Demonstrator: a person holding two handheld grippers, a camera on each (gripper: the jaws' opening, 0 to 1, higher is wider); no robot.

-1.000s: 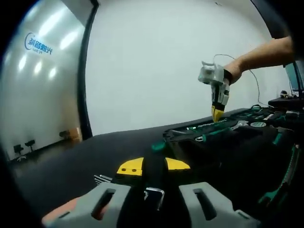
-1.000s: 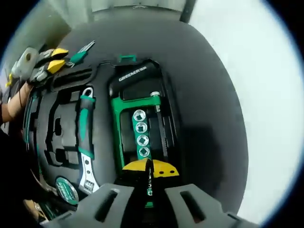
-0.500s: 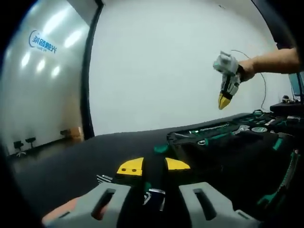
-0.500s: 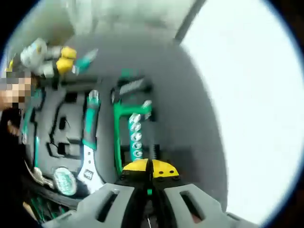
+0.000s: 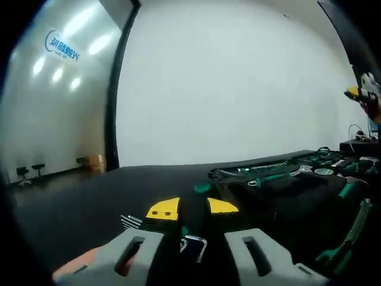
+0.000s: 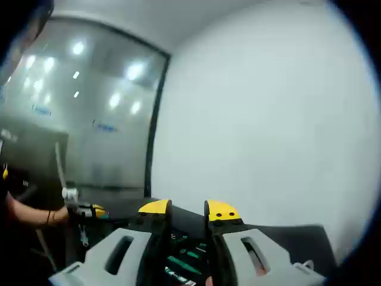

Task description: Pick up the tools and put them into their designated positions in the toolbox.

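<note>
In the left gripper view my left gripper (image 5: 192, 207) is shut on a green-handled hex key set (image 5: 191, 243), with its silver keys sticking out low between the jaws. The open black toolbox (image 5: 280, 179) with green tools lies to the right on the black table. My right gripper (image 5: 363, 95) hangs high at the right edge. In the right gripper view my right gripper (image 6: 189, 208) stands open, with a gap between its yellow tips; bits of the green toolbox (image 6: 178, 262) show below. The left gripper (image 6: 89, 210) appears small at the left, held by a hand (image 6: 56, 215).
A white wall (image 5: 238, 83) rises behind the black table (image 5: 89, 196). A glass partition (image 6: 77, 119) with light reflections stands to the left. A cable and dark gear (image 5: 357, 140) sit past the toolbox's far end.
The right gripper has lifted away from over the toolbox and tilted up toward the wall, and its jaws have parted. In the left gripper view it moved up and right. The left gripper keeps its hold.
</note>
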